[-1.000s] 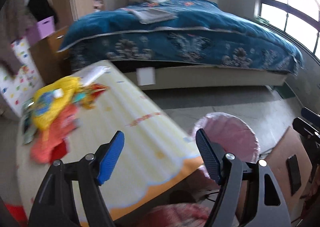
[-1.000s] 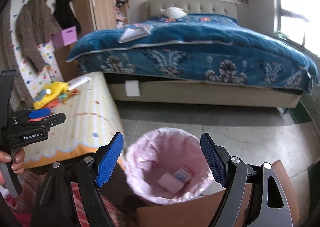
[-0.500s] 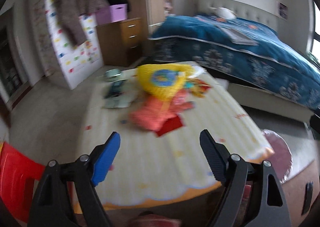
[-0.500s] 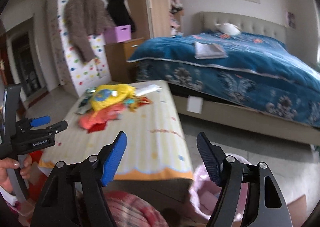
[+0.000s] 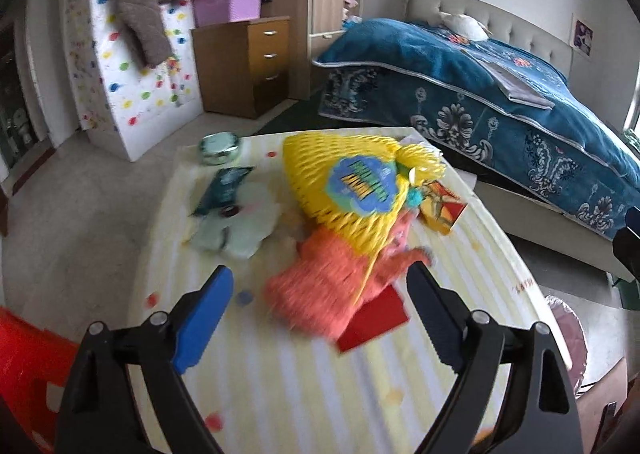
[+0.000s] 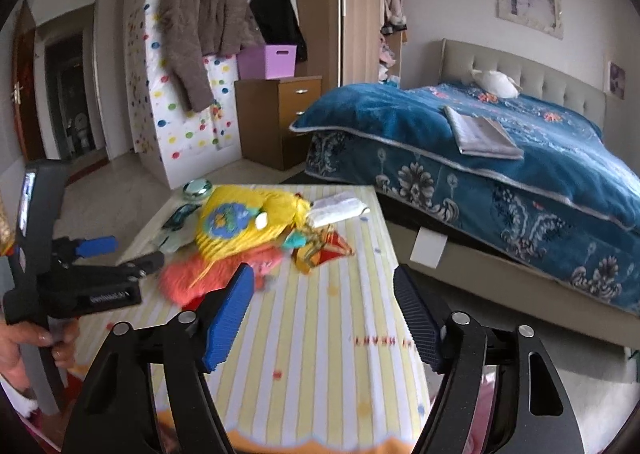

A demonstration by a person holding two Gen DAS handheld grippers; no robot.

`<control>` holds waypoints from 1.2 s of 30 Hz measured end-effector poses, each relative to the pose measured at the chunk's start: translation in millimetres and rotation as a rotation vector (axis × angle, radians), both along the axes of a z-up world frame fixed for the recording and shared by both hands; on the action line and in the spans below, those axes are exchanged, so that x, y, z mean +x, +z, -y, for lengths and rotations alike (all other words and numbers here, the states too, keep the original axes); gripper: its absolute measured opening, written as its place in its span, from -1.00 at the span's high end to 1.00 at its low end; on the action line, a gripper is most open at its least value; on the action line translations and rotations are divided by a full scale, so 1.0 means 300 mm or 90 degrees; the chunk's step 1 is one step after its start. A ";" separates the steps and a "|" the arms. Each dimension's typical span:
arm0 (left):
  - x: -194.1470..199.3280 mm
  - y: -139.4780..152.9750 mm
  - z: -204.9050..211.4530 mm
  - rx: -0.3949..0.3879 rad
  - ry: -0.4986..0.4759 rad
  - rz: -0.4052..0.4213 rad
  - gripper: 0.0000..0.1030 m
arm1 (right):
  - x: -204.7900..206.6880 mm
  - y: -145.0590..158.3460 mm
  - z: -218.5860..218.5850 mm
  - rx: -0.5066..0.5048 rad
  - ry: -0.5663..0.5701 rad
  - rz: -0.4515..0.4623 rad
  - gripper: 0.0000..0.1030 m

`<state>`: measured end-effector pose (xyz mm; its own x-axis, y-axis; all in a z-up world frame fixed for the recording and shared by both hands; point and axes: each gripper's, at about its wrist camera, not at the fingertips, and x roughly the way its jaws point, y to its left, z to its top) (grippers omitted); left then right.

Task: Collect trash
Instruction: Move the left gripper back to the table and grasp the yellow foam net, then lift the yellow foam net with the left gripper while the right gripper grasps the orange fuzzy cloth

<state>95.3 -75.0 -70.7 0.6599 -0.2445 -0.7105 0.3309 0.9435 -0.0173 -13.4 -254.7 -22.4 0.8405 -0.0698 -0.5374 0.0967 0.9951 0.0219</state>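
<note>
Most of the trash is left: the yellow mesh bag (image 5: 352,190), orange netting (image 5: 332,286) and what look like wrappers lie heaped on the desk (image 5: 304,386), while the left claw (image 5: 320,318) and right claw (image 6: 320,318) both hang wide and empty.

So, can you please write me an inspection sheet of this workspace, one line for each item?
Surface: low table with yellow striped cloth.
Job's things: yellow foam net sleeve lying over orange foam net; flat red paper; colourful wrapper; dark teal packet; white packet.
Clutter: round green tin at the far corner.
Grippers: left gripper and right gripper, jaws open, empty.
Cables: nothing seen.
Surroundings: pink-lined bin beside the table; blue-covered bed; red plastic stool.
</note>
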 end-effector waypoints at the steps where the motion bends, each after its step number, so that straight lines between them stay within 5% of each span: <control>1: 0.035 -0.014 0.031 -0.001 -0.009 -0.008 -0.67 | 0.022 -0.005 0.013 0.001 -0.004 0.000 -0.43; 8: 0.210 -0.102 0.145 -0.012 -0.016 -0.067 -0.67 | 0.115 -0.050 0.079 0.011 -0.019 -0.018 -0.44; 11: 0.256 -0.138 0.156 -0.023 -0.013 -0.096 -0.49 | 0.131 -0.073 0.089 0.015 -0.018 -0.028 -0.44; 16: 0.258 -0.134 0.150 -0.036 -0.024 -0.102 0.68 | 0.129 -0.079 0.078 0.019 -0.012 -0.033 -0.44; 17: 0.246 -0.119 0.143 -0.043 -0.029 -0.092 0.72 | 0.123 -0.076 0.073 0.019 -0.011 -0.031 -0.44; 26: 0.033 0.215 -0.016 -0.085 -0.014 0.101 0.78 | 0.047 -0.009 -0.003 0.016 0.018 -0.003 -0.51; 36: -0.034 0.207 -0.157 -0.051 0.056 0.104 0.77 | 0.060 -0.004 -0.047 0.025 0.010 -0.014 -0.50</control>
